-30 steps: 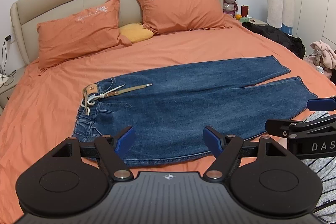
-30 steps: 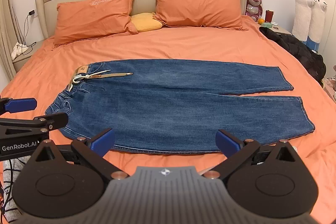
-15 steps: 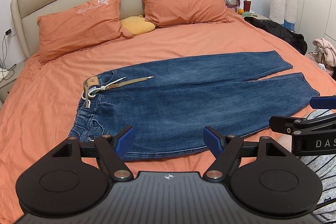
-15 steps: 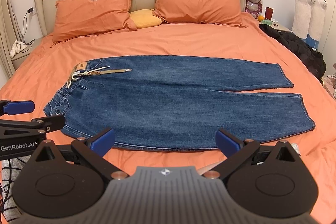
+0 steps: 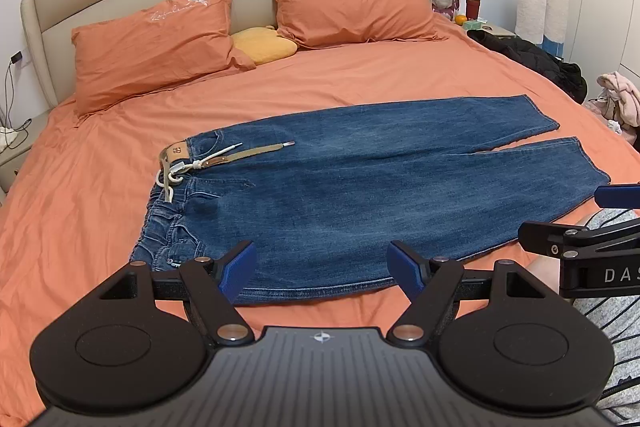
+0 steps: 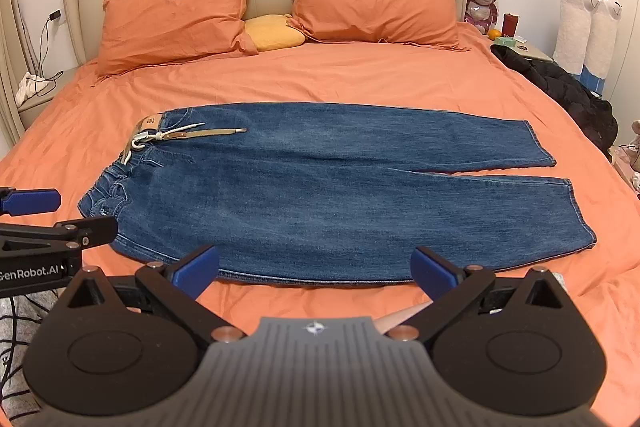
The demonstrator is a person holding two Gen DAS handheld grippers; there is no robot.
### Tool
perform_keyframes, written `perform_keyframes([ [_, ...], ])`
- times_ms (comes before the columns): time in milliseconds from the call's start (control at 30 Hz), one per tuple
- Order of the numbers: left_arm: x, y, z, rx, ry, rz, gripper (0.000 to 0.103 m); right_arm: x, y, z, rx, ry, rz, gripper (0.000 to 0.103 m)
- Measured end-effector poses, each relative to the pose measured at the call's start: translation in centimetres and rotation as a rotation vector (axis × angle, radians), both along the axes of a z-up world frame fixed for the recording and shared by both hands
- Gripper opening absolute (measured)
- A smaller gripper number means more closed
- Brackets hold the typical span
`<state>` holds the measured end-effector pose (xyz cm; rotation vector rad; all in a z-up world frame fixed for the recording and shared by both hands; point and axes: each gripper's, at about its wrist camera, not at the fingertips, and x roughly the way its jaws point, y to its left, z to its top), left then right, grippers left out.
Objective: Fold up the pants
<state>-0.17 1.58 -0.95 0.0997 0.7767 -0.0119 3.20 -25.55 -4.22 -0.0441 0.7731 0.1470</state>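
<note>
Blue jeans (image 5: 360, 187) lie flat on the orange bed, waistband to the left, both legs stretched to the right; they also show in the right wrist view (image 6: 328, 191). A tan belt with a white cord (image 5: 224, 157) lies on the waist. My left gripper (image 5: 322, 265) is open and empty, held above the near hem of the jeans near the waist end. My right gripper (image 6: 316, 269) is open and empty, above the near edge of the jeans. Each gripper shows at the side of the other's view.
Two orange pillows (image 5: 152, 39) and a yellow cushion (image 5: 264, 45) lie at the headboard. A black coat (image 6: 560, 87) lies on the bed's right edge. A nightstand with small items (image 6: 512, 39) and plush toys (image 6: 584, 23) stand to the right.
Both grippers have drawn back and risen slightly, so the jeans sit a little farther away in both views. The jaws have stayed open. The jeans have not moved.
</note>
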Motion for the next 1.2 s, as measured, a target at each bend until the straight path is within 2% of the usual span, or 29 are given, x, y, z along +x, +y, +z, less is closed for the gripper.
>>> perform_keyframes([
  [1200,-0.26,0.52,0.21,0.005,-0.002,0.012,0.087,-0.39,-0.37,-0.22,0.008,0.001,-0.021,0.098],
])
